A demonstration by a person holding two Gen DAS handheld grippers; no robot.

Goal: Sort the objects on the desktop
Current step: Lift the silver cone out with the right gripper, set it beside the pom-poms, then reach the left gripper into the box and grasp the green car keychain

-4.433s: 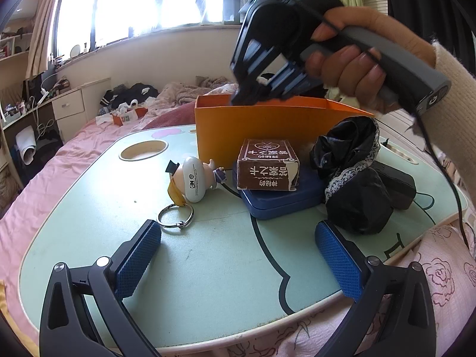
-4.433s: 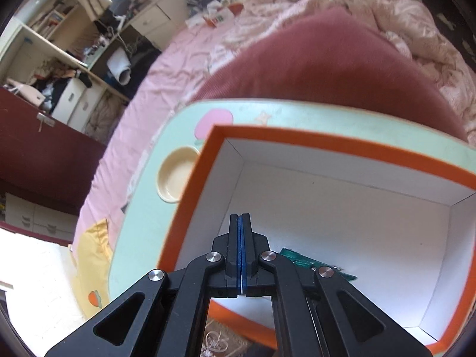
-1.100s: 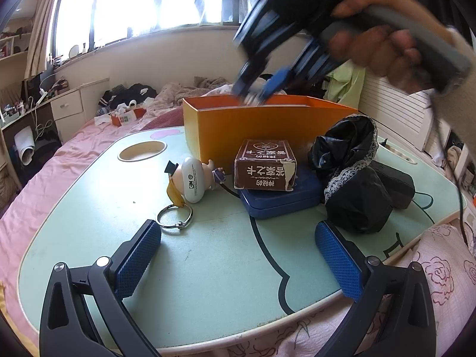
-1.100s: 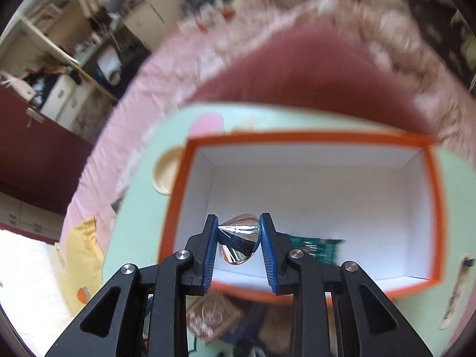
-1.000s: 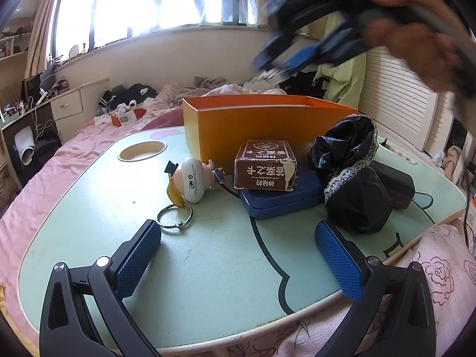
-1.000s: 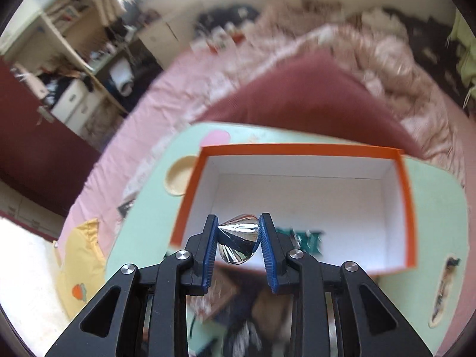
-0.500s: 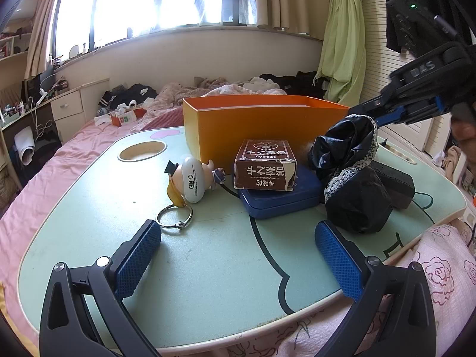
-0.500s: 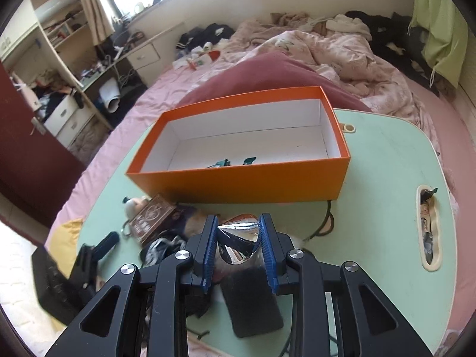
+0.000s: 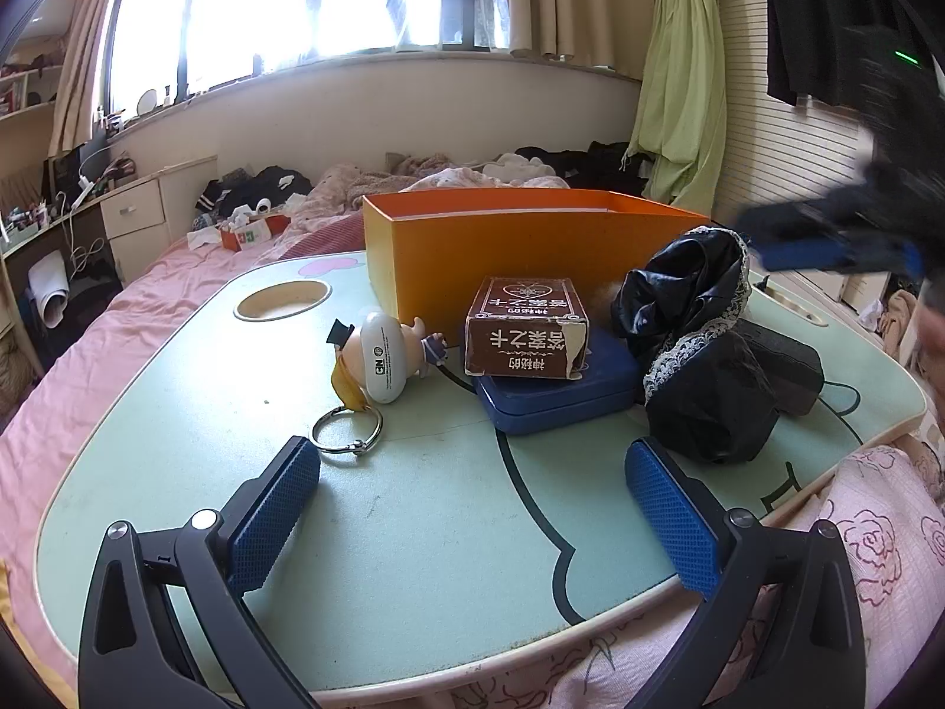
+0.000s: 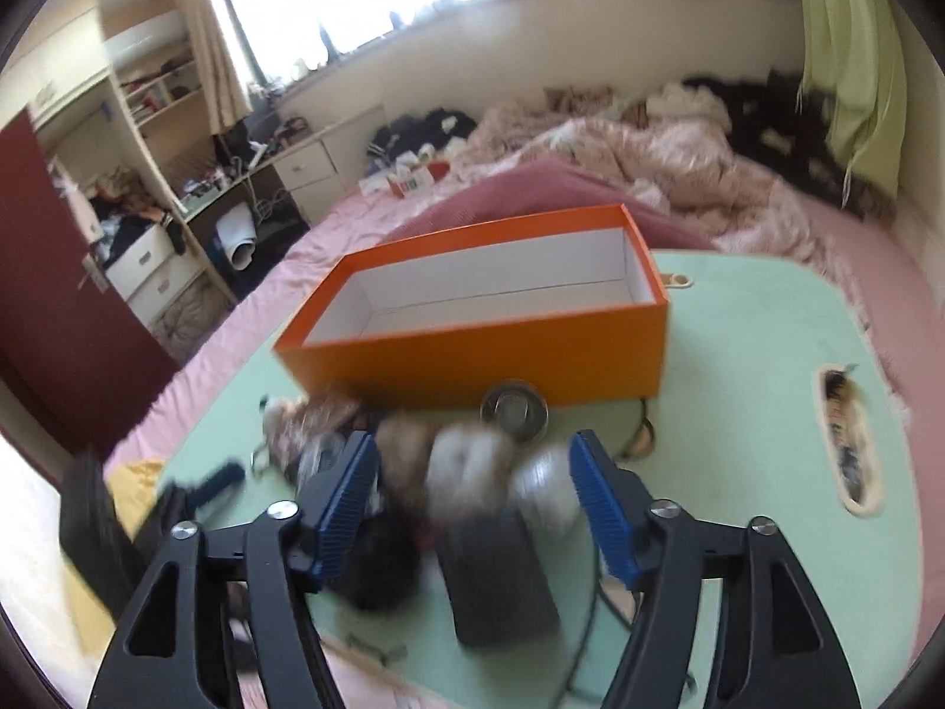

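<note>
Plainly "CN" on white figurine [image 9: 384,357]

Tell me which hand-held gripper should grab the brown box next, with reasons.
Left. The left hand-held gripper is open, empty and faces the brown box across bare table. The right hand-held gripper hangs over the dark clutter.

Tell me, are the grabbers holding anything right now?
No. The right gripper has just been opening and nothing is between its pads; a shiny cone lies on the table by the orange box. The left gripper is open and empty.
</note>
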